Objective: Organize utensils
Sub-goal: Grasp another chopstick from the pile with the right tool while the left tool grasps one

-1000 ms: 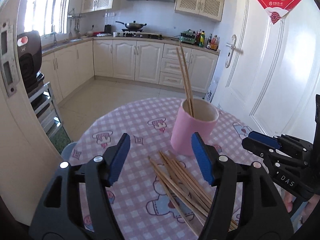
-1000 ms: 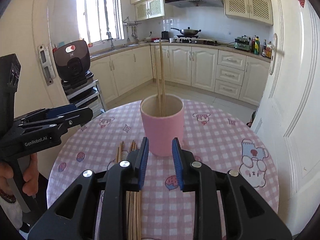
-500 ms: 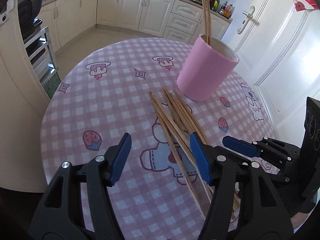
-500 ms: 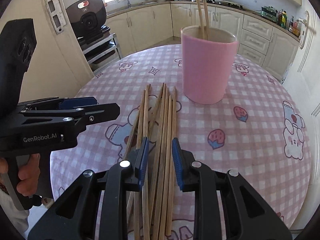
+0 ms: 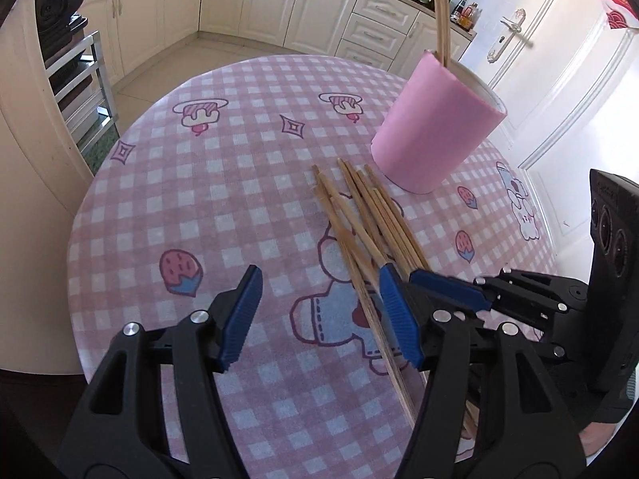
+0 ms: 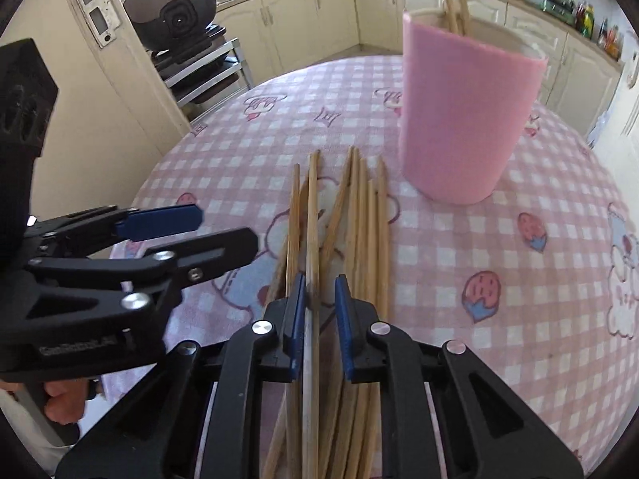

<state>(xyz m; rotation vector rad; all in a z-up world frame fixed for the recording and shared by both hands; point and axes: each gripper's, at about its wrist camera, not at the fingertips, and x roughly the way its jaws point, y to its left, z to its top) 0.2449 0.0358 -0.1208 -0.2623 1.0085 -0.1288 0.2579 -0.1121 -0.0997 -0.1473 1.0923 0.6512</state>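
chopsticks (image 6: 361, 215) flat, tips toward pink cup (image 6: 463, 115), right gripper (image 6: 321, 299) fingers closing around one, left gripper (image 5: 319, 313) fingers spread

The left gripper (image 5: 319, 307) stands with its jaws wide apart above the round table (image 5: 223, 183), which has a pink checked cloth. A bundle of wooden chopsticks (image 5: 359, 215) lies on the cloth, running from centre toward 5 o'clock past the gripper's right finger. The pink cup (image 5: 435, 131) stands at 2 o'clock with two chopsticks inside. The right gripper (image 5: 451, 291) comes in from 4 o'clock over the bundle.
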